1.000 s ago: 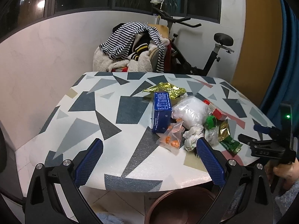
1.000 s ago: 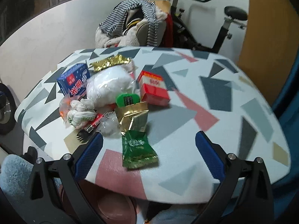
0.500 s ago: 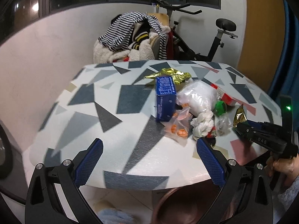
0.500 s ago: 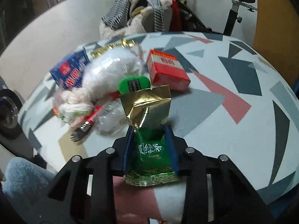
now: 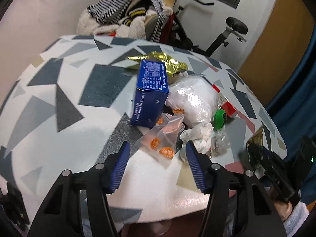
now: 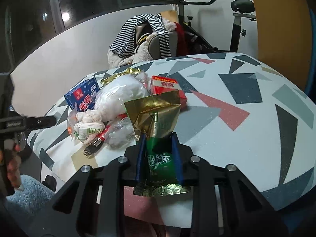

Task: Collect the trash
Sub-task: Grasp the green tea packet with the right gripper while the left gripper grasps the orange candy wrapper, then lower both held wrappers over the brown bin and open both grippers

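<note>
The table is round, with a smooth top printed in grey, blue and pink triangles, and the trash lies in one heap near its front edge. On such a slippery top a push from the side can send light pieces over the edge to the floor.

The blue box is stiff cardboard and stands on its side; a knock could tip it onto the clear bag. The white plastic bag is soft and puffy.

The right gripper has just been closing and now pinches the tea packet, green and gold crinkled foil, by its lower part, lifted a little above the table's front edge. The foil is slick and the top is floppy, so it may slide out.

The left gripper has just been closing too. It stands about half open around the clear bag, thin film with orange sweets inside. The pads seem not to touch it yet, though blur makes this uncertain. Thin film may crumple away or drag the paper wad.
</note>
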{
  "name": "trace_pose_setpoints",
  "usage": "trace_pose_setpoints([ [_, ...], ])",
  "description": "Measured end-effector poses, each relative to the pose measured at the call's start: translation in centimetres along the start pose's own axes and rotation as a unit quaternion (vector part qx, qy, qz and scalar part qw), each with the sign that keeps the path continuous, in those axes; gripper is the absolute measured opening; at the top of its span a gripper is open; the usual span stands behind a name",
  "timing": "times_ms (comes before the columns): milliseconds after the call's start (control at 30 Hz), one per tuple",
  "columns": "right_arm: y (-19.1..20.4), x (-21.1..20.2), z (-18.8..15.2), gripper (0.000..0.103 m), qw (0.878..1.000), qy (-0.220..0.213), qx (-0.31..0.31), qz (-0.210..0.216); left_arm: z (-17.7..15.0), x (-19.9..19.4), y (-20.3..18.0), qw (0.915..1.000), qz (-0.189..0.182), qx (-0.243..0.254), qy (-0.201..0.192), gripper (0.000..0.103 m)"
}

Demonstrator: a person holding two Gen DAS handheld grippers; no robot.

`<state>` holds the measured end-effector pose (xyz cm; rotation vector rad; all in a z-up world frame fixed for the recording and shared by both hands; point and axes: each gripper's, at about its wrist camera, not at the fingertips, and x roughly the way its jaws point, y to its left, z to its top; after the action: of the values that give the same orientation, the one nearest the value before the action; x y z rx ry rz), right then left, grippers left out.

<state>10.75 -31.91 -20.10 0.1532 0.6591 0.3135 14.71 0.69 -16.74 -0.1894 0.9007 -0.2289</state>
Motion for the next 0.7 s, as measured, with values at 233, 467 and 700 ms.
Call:
trace_pose_setpoints([
  [233,0.4,0.3,-0.2,0.028,1.0,0.003,-0.01,0.005,1.3,3.3,0.2,0.9996,-0.003,-0.001,0.026,0.045],
  [467,0.3,0.4,-0.3,0.028,1.0,0.0,-0.003,0.005,0.3,3.0,0.3,0.9994,-0.01,0.022,0.026,0.011],
  [700,1.4,0.1,-0.7,0.028,1.0,-0.003,-0.019,0.005,-1.3,-1.0,-0.5,0.9981,-0.023,0.057,0.007,0.005],
])
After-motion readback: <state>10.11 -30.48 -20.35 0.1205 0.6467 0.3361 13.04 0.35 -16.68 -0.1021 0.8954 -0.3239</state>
